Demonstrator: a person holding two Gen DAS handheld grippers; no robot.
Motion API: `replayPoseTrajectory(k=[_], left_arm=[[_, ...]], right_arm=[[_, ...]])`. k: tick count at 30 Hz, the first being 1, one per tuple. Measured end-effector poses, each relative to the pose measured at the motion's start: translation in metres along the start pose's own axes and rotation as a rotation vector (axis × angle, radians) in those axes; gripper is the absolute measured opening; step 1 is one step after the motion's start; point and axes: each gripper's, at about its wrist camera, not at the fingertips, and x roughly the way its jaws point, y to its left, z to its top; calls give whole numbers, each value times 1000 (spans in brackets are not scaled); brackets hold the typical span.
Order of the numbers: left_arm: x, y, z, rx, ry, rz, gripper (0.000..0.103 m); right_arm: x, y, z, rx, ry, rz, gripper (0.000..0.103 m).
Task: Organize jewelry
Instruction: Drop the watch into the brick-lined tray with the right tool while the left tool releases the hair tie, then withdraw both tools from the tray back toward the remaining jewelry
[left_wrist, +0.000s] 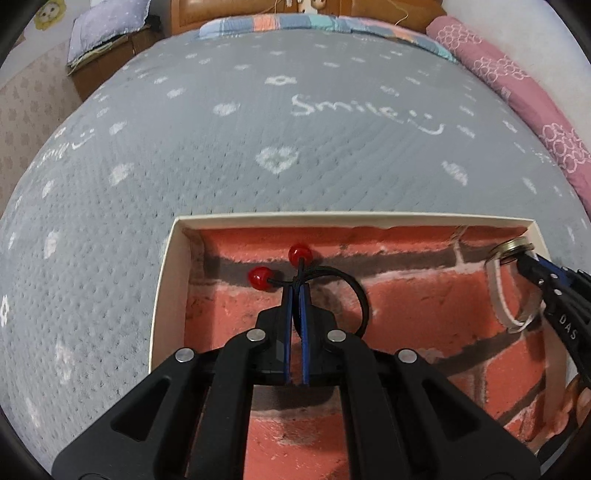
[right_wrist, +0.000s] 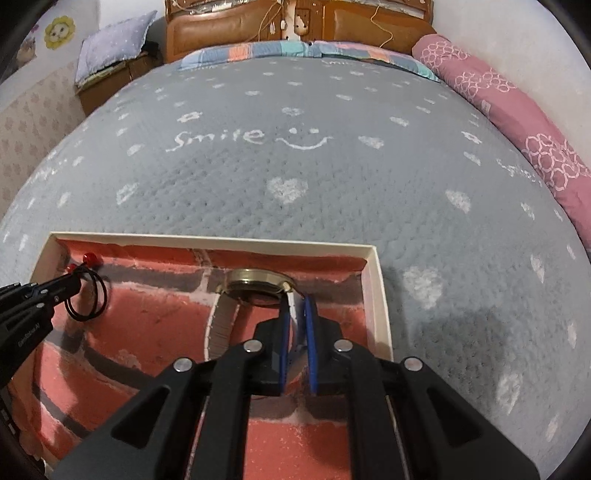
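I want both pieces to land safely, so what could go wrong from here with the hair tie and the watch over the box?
The left gripper pinches only the thin cord of the hair tie, so it may slip out. The right gripper holds the watch by its strap near the box wall, where the case could catch.

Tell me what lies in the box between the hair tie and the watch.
Only bare brick-print box floor separates the hair tie from the watch, as the right wrist view shows.

Black left gripper with blue-lined jaws, 4 silver screws.
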Motion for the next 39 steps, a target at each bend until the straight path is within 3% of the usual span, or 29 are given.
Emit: replayPoseTrajectory(k=[6, 10, 14, 15, 17, 19, 24, 27, 34, 39], left_arm=[[3, 2, 0, 4, 12, 4, 5], [-3, 4, -4, -9, 9, 9, 19], [-24, 3, -12, 10, -33, 9, 47], [-32, 3, -14, 14, -48, 11, 55], [-48, 5, -19, 23, -84, 18, 69], [-70, 10, -26, 30, -136, 33, 84], [-126, 32, -50, 0, -217, 20, 94], [-158, 40, -69, -21, -268, 9, 98], [-216, 40, -123, -7, -345, -11, 98], [-243, 32, -163, 19, -370, -4, 98]], right_arm=[[7, 0, -1, -17, 41, -9, 8], [4, -4, -1, -6, 35, 14, 11], [-8, -4, -2, -20, 23, 28, 13], [-13, -5, -3, -20, 14, 38, 18], [-29, -8, -5, -20, -27, 47, 54], [-44, -10, -7, -35, -69, 41, 55], [-84, -23, -19, -36, -128, 46, 59], [-113, -35, -33, -9, -169, 69, 69], [-173, -56, -77, 22, -251, 89, 83], [-205, -63, -110, 32, -292, 76, 87]])
